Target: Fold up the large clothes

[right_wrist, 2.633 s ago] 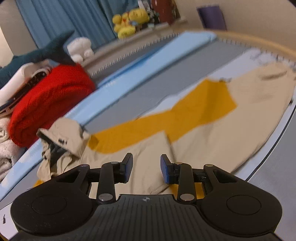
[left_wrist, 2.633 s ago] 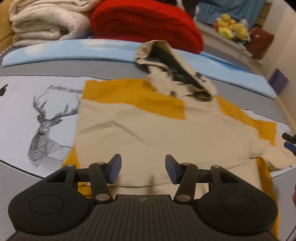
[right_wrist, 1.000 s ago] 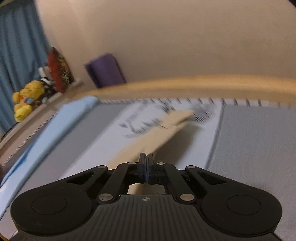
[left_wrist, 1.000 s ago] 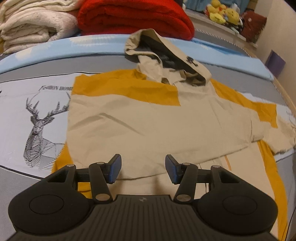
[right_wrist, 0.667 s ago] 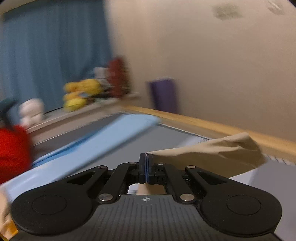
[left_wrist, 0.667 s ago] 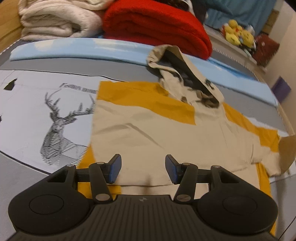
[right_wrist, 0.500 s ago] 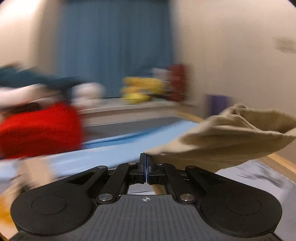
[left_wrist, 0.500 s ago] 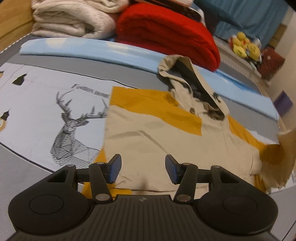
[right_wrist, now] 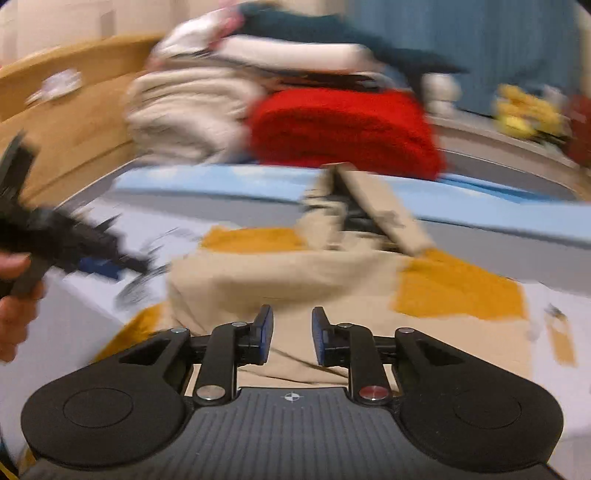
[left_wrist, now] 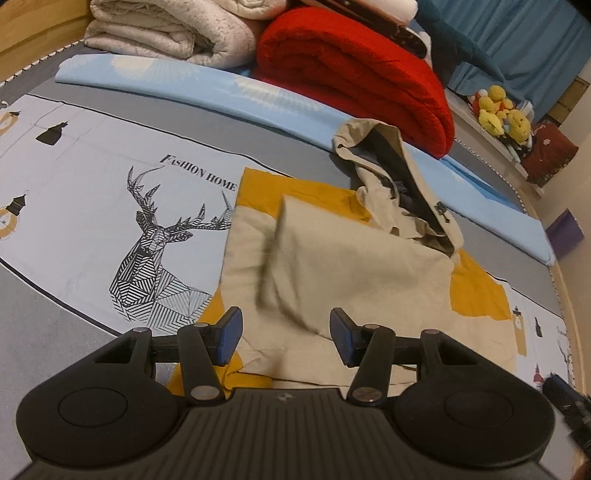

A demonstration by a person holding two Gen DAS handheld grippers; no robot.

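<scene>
A beige and mustard hooded jacket (left_wrist: 362, 266) lies flat on the bed, hood (left_wrist: 391, 177) toward the pillows. Its right sleeve (left_wrist: 295, 236) is folded across the chest and looks blurred. My left gripper (left_wrist: 286, 334) is open and empty above the jacket's near hem. My right gripper (right_wrist: 291, 334) is open and empty above the jacket (right_wrist: 280, 280), its view blurred. The left gripper also shows at the left of the right wrist view (right_wrist: 74, 251), held in a hand.
A red blanket (left_wrist: 354, 74) and folded cream blankets (left_wrist: 173, 33) are stacked at the bed's head behind a light blue pillow strip (left_wrist: 221, 92). The sheet has a deer print (left_wrist: 159, 240). Plush toys (left_wrist: 502, 114) sit at the far right. A wooden bed frame (right_wrist: 74, 110) runs along the left.
My right gripper carried the sleeve from the right across the jacket's chest, then opened and let it go. My left gripper drifted left, staying open.
</scene>
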